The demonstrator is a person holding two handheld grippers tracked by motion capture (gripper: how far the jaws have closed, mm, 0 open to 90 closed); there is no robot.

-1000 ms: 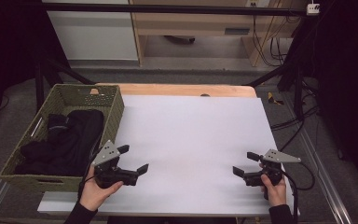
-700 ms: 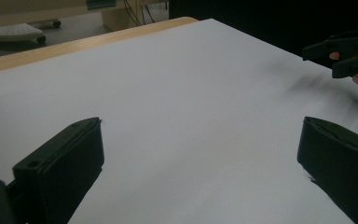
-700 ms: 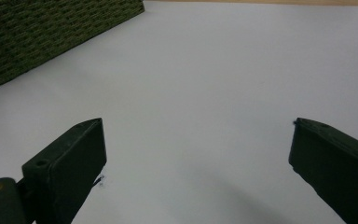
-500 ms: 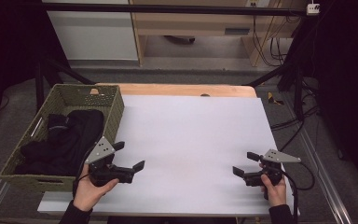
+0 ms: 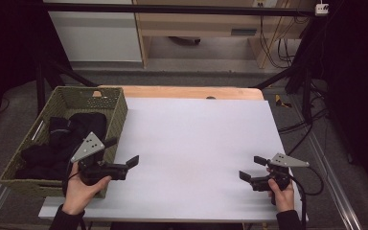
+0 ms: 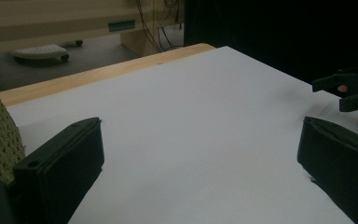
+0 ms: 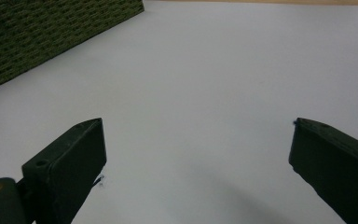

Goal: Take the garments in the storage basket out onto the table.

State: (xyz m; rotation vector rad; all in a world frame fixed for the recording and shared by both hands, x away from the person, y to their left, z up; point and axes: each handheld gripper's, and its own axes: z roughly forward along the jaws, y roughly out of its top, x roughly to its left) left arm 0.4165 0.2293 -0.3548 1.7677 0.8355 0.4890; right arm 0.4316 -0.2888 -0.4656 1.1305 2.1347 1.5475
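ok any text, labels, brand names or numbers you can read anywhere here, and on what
None can be read.
The woven basket, the black clothes in it and the white table sheet carry no print.
The left gripper and right gripper show no legible marking.
The small white box on the top bar is too small to read.

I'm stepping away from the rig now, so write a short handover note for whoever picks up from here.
Left gripper: open, holding nothing, beside the green basket.
Right gripper: open, holding nothing, low over the white sheet near the front right.
Dark clothes lie piled in the basket at the table's left edge.
Done: nothing taken out.
Left: probably reach into the basket and lift the clothes onto the sheet.
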